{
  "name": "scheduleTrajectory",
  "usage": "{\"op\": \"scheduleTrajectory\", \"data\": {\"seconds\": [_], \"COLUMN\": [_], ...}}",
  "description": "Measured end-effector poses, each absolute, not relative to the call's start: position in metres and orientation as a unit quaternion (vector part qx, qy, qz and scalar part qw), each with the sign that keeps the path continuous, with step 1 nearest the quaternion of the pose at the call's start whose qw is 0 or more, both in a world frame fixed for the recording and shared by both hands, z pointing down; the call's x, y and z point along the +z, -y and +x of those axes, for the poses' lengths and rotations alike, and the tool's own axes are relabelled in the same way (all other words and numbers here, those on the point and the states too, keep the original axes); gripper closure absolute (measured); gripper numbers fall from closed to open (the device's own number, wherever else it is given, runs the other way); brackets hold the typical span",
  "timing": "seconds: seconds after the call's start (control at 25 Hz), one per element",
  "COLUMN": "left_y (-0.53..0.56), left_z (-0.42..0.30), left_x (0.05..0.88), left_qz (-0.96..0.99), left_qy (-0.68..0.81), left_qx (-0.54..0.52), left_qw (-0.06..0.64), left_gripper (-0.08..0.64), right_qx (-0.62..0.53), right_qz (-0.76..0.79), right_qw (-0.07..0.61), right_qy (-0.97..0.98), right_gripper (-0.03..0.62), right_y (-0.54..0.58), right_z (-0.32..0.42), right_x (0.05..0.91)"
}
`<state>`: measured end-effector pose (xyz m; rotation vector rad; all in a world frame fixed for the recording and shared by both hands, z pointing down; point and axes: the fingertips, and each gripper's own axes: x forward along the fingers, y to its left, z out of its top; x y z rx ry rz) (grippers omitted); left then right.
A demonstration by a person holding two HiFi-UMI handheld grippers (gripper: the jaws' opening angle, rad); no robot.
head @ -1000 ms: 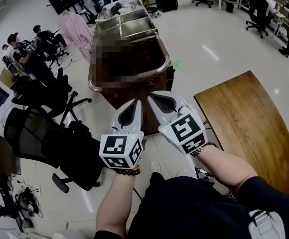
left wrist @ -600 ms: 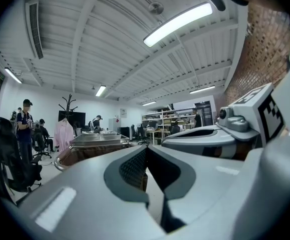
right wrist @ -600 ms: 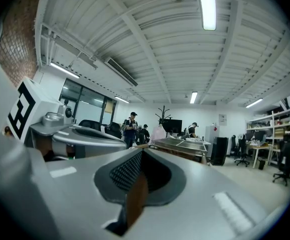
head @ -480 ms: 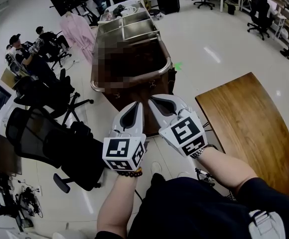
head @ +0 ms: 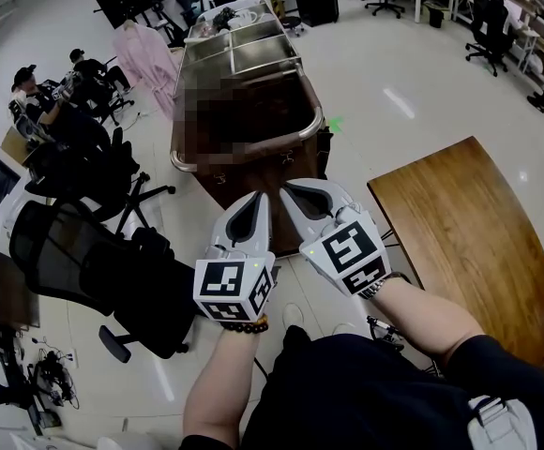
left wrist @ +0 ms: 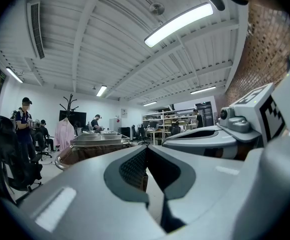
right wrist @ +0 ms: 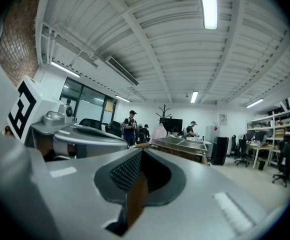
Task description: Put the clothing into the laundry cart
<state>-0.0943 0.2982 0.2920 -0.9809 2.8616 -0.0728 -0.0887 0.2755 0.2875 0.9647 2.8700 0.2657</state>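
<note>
The laundry cart (head: 302,129), brown with a metal rim, stands on the floor ahead of me; a mosaic patch covers its inside. It also shows in the left gripper view as the cart (left wrist: 70,151) and in the right gripper view as the cart (right wrist: 182,146). A pink garment (head: 145,54) hangs on a coat stand beyond the cart's left side. My left gripper (head: 256,199) and right gripper (head: 289,187) are held side by side in the air just short of the cart's near end. Both are shut with nothing between the jaws.
A wooden table (head: 469,232) stands close on my right. Black office chairs (head: 84,261) crowd the left. Seated people (head: 56,92) are at the far left, and metal trays (head: 239,40) lie beyond the cart. More desks and chairs (head: 488,26) line the back right.
The head view has shifted slightly, so the cart sits a little higher in the picture. Both grippers keep their pose and stay shut.
</note>
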Motion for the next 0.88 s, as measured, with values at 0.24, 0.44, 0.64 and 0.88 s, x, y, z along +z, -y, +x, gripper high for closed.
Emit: {"op": "scheduleTrajectory", "data": {"seconds": [0.24,0.44,0.64,0.88], "left_y": [-0.2961,-0.3001,-0.299,-0.2975], "left_z": [-0.0952,-0.0961,-0.098,-0.1018], "left_x": [0.2964,0.2951,0.2962,0.2989], "left_qz": [-0.322,-0.322,-0.32,-0.319], "left_qy": [-0.945,-0.945,-0.945,-0.946], "left_qx": [-0.025,-0.025,-0.026,-0.026], "left_qw": [0.058,0.057,0.056,0.056], "left_gripper": [0.557,0.557,0.557,0.557], "right_qx": [0.087,0.088,0.087,0.087], "right_qz": [0.318,0.319,0.319,0.319], "right_qw": [0.052,0.052,0.053,0.054], "right_qy": [-0.943,-0.942,-0.942,-0.942], "right_gripper": [0.592,0.592,0.592,0.592], "right_y": [-0.2732,-0.2778,-0.2761,-0.2745], "right_z": [-0.0888,-0.0896,-0.0917,-0.0951], "right_x": [0.2924,0.2898,0.2906,0.2931]}}
